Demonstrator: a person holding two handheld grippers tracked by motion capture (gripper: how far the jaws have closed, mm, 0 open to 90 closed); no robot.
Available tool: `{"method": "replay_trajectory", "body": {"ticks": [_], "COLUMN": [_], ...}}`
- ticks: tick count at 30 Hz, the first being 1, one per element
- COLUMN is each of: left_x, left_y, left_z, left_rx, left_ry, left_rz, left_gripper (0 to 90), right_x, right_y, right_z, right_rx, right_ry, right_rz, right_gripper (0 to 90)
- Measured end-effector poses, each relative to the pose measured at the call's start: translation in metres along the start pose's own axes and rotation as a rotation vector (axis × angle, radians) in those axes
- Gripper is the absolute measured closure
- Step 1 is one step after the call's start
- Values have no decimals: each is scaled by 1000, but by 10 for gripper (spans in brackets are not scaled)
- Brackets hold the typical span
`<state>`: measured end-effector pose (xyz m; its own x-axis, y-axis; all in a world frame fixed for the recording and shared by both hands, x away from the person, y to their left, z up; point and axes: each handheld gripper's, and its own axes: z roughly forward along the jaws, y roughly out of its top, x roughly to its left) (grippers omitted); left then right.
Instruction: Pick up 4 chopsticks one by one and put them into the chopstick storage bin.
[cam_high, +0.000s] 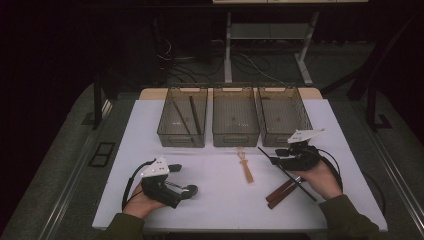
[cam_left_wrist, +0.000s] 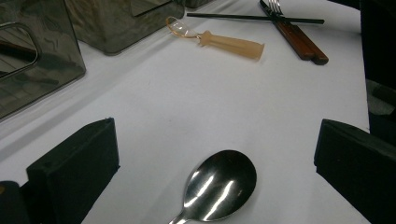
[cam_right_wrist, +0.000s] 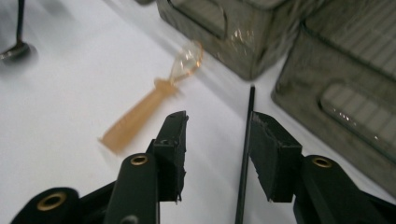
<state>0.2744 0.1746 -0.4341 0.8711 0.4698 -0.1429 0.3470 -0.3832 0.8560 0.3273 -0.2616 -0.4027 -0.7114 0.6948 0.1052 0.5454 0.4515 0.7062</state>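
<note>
My right gripper (cam_high: 275, 155) (cam_right_wrist: 218, 121) is open low over the white table, at the right. A thin black chopstick (cam_high: 287, 175) (cam_right_wrist: 246, 154) runs between its jaws, close against the right one, with a wide gap to the other. The chopstick lies across two wooden-handled utensils (cam_high: 282, 192) (cam_left_wrist: 301, 42), one of them a fork. My left gripper (cam_high: 184, 179) (cam_left_wrist: 217, 135) rests open at the front left. The bowl of a steel spoon (cam_left_wrist: 219, 184) lies on the table between its jaws, untouched. An amber plastic utensil (cam_high: 245, 167) (cam_right_wrist: 149, 107) lies mid-table.
Three smoky translucent bins stand in a row at the back: the left bin (cam_high: 181, 139) holds dark chopsticks (cam_high: 194, 115), and the middle bin (cam_high: 235, 139) and right bin (cam_high: 280, 141) look bare inside. The right bin's wall stands just beyond my right gripper.
</note>
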Motion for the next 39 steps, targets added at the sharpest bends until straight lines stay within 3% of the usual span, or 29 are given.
{"method": "replay_trajectory", "body": {"ticks": [14,29,39], "left_x": [-2,-5,-6], "left_y": [0,1,1], "left_z": [0,-1,0], "left_rx": [13,13,19], "left_ry": [7,8,9], "left_rz": [6,15,17], "left_gripper": [0,0,0], "right_x": [-6,-3,-2], "right_y": [-40,-46,-47], "right_z": [-10,2,3], "right_rx": [94,191,191], "right_ry": [-47,-67,-84], "right_rz": [46,1,-28], "right_gripper": [670,775,843]}}
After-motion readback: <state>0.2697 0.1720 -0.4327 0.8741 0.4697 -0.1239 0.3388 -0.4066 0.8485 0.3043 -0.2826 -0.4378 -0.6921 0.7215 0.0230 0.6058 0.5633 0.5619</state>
